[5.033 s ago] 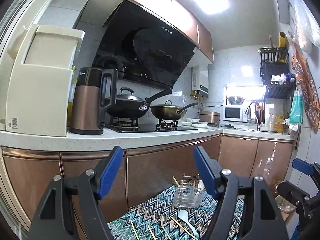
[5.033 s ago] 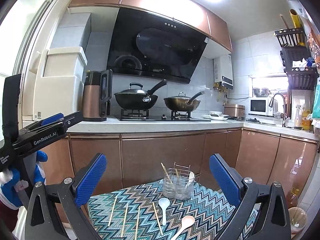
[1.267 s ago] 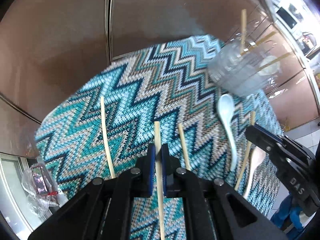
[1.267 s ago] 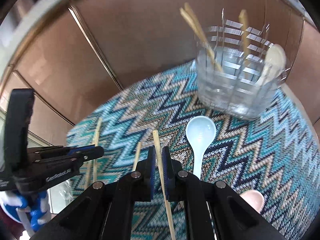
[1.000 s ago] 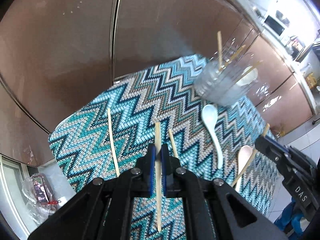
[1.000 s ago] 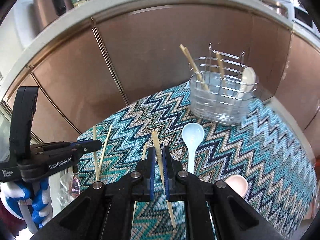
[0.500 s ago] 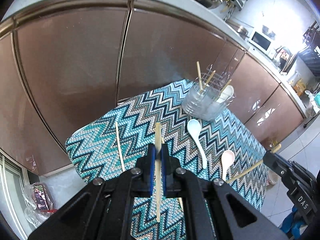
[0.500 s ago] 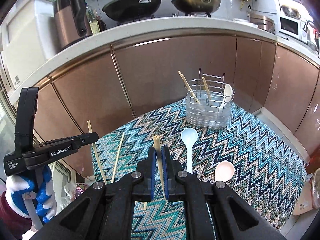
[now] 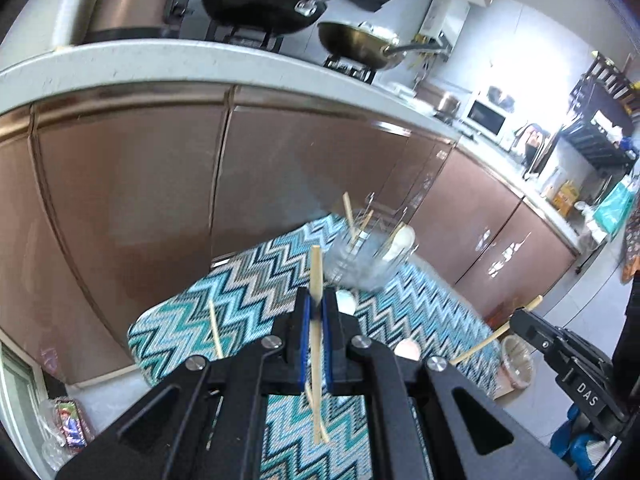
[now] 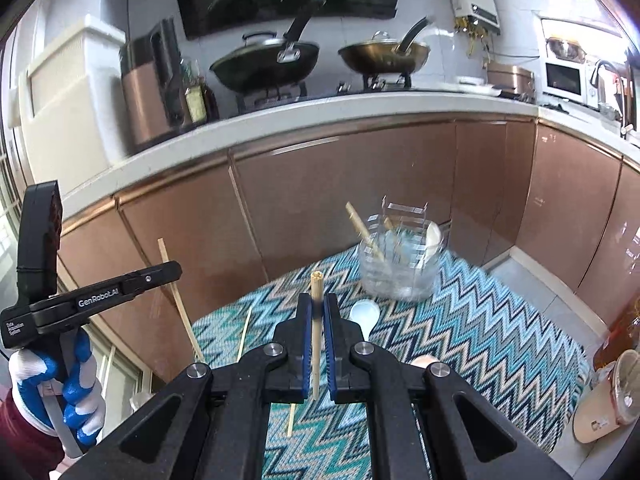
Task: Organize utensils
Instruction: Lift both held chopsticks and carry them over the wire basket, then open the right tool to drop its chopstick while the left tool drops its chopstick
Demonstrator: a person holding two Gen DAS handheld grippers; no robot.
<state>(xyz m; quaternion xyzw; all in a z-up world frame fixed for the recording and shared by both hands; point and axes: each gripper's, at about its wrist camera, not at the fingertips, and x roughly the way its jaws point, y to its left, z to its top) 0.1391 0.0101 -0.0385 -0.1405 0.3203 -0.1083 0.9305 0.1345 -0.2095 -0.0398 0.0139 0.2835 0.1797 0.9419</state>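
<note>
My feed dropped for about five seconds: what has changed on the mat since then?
Both grippers went from open to shut, each on a chopstick taken from the mat. The left gripper lifted its chopstick off the mat; the right gripper lifted its own. The caddy, white spoon, pink spoon and other loose chopsticks stayed put.

left gripper (image 9: 315, 312) clamped, right gripper (image 10: 316, 316) clamped — raised

utensil holder (image 9: 366, 258) blurred; pink spoon (image 10: 423, 359) half hidden
</note>
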